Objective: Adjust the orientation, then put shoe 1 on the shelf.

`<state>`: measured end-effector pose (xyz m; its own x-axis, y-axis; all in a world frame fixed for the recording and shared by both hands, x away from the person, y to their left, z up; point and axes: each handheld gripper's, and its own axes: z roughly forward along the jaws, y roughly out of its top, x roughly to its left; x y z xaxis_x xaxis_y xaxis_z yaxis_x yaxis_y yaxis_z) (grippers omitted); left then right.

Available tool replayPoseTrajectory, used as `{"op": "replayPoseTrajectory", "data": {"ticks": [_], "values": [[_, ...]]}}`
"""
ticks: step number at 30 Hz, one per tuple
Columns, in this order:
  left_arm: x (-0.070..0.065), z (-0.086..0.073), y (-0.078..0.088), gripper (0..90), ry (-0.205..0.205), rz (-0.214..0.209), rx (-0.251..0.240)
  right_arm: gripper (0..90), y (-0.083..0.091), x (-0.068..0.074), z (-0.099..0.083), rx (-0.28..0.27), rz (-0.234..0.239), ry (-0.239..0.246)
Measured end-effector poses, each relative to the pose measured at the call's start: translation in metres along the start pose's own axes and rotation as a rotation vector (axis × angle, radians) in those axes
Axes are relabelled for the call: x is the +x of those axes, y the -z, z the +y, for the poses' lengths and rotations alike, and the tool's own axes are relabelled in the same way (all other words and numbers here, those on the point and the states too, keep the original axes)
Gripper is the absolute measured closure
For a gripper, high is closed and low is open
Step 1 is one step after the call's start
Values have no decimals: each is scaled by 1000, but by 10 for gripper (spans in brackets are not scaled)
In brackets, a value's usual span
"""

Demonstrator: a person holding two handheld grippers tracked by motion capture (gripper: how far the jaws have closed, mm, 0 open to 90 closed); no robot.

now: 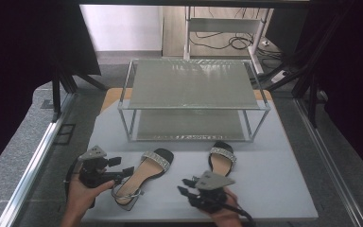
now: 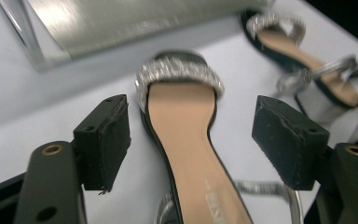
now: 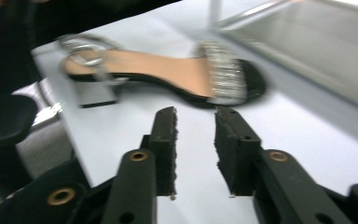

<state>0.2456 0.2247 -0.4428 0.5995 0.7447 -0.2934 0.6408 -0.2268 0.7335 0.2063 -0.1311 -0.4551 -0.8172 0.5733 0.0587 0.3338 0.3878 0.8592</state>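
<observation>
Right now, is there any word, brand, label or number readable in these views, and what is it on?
Nothing can be quoted for certain.
Sandal insole, left gripper view: pale brand print near the heel end, too blurred to read.
Lower shelf front edge of the metal rack, high view: a strip of dark lettering, too small to read.
Second sandal: no lettering can be made out.

Heel end of right sandal (image 1: 220,158) hidden behind right gripper (image 1: 183,186), left sandal (image 2: 189,140) heel cut off by bottom edge, rack (image 3: 303,42) blurred
</observation>
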Motion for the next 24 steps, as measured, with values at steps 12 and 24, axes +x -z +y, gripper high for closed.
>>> {"op": "replayPoseTrajectory", "data": {"ticks": [12, 24], "values": [[-7, 18, -1, 283, -6, -24, 102, 537, 44, -59, -25, -35, -148, -106], [-6, 30, -31, 295, -18, 42, 257, 528, 63, -72, -26, -87, -225, -156]]}}
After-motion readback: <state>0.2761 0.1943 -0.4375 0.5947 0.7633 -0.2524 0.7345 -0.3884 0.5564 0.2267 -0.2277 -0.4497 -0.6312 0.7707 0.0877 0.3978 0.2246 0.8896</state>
